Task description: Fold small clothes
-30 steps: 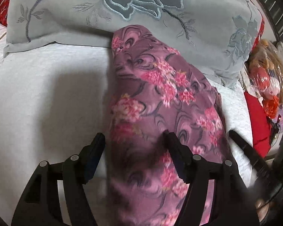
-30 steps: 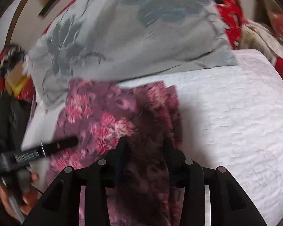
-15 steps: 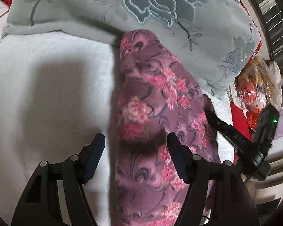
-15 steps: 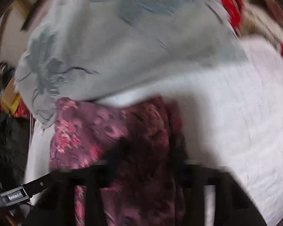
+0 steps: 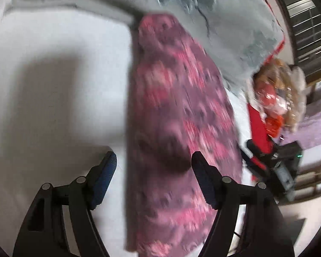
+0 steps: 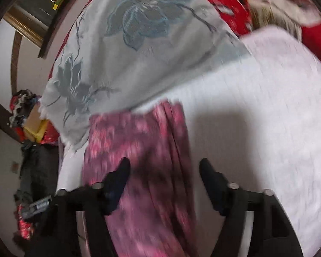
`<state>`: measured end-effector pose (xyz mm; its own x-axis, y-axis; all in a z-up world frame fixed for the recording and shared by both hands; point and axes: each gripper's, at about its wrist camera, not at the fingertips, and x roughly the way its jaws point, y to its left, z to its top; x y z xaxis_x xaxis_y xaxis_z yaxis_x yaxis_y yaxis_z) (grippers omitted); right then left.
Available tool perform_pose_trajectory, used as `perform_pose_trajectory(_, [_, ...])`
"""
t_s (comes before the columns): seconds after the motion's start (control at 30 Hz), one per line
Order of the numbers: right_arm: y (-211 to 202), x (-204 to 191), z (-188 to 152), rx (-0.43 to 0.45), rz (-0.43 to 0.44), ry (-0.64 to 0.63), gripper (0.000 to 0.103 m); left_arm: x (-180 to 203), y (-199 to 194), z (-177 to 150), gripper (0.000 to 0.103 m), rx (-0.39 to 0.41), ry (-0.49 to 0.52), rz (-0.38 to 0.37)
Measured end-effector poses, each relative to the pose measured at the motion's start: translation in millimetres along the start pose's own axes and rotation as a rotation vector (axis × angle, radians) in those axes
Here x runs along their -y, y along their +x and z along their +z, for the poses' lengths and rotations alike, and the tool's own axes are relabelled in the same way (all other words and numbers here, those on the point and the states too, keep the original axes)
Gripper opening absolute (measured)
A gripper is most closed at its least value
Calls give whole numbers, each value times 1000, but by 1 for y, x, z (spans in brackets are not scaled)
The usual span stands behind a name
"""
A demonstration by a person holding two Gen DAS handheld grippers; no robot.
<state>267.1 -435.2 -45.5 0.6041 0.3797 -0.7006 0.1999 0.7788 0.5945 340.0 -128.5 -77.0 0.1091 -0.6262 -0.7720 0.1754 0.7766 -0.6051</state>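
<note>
A purple garment with pink flowers (image 5: 177,115) lies folded in a long narrow strip on the white bedspread (image 5: 53,85). It also shows in the right wrist view (image 6: 143,150). My left gripper (image 5: 153,162) is open and empty above the strip's near part, its left finger over the bedspread. My right gripper (image 6: 163,167) is open and empty above the strip's right side, its right finger over the white bedspread (image 6: 267,128). Both views are blurred by motion.
A grey pillow with embroidered flowers (image 5: 203,17) lies at the far end of the garment, also in the right wrist view (image 6: 143,47). Red bedding and a wrapped toy (image 5: 276,98) lie at the right. Clutter (image 6: 30,128) sits beside the bed.
My right gripper has opened and let go of the garment. Both grippers have pulled back and risen. The garment lies in a narrower strip.
</note>
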Motion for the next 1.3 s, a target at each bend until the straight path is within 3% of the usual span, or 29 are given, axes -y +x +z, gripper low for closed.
perform_pose_trajectory(0.07, [10, 13, -17, -55, 52, 40, 71, 6, 4, -7, 76, -2, 15, -29])
perform_pose_trajectory(0.13, [4, 13, -24, -19, 112, 24, 71, 13, 8, -8, 76, -18, -5, -68])
perform_pose_trajectory(0.2, [14, 9, -25, -82, 215, 48, 71, 16, 10, -8, 76, -13, -26, -58])
perform_pose_trajectory(0.3, [22, -3, -23, -89, 139, 11, 71, 10, 11, -4, 53, -19, -70, -42])
perform_pose_trajectory(0.33, [21, -3, -23, -80, 116, 18, 63, 8, 11, -2, 43, -25, -82, -32])
perform_pose_trajectory(0.37, [22, -3, -22, -73, 87, 39, 44, 2, 2, -6, 36, -26, -89, -30])
perform_pose_trajectory(0.47, [13, -11, -25, -17, 61, 40, 27, 1, -8, -11, 25, -14, -84, -20])
perform_pose_trajectory(0.57, [-3, -31, -33, 20, 24, -35, 25, 10, -25, -18, 23, 17, -37, 8])
perform_pose_trajectory(0.77, [-34, -61, -54, 26, 91, -85, 24, 13, -73, -45, 23, 63, -22, -3])
perform_pose_trajectory(1.0, [-52, -74, -124, -43, 171, -119, 24, -13, -108, -122, 23, 61, -46, -8])
perform_pose_trajectory(1.07, [-48, -69, -145, -79, 150, -123, 25, -26, -101, -144, 24, 34, -69, 10])
perform_pose_trajectory(1.17, [-30, -51, -168, -153, 32, -109, 29, -47, -83, -163, 31, -20, -113, 80])
perform_pose_trajectory(1.23, [-39, -44, -168, -141, 35, -64, 32, -54, -92, -166, 31, -1, -147, 42])
perform_pose_trajectory(1.3, [-57, -45, -156, -69, 22, -52, 36, -52, -106, -160, 31, 33, -143, 29])
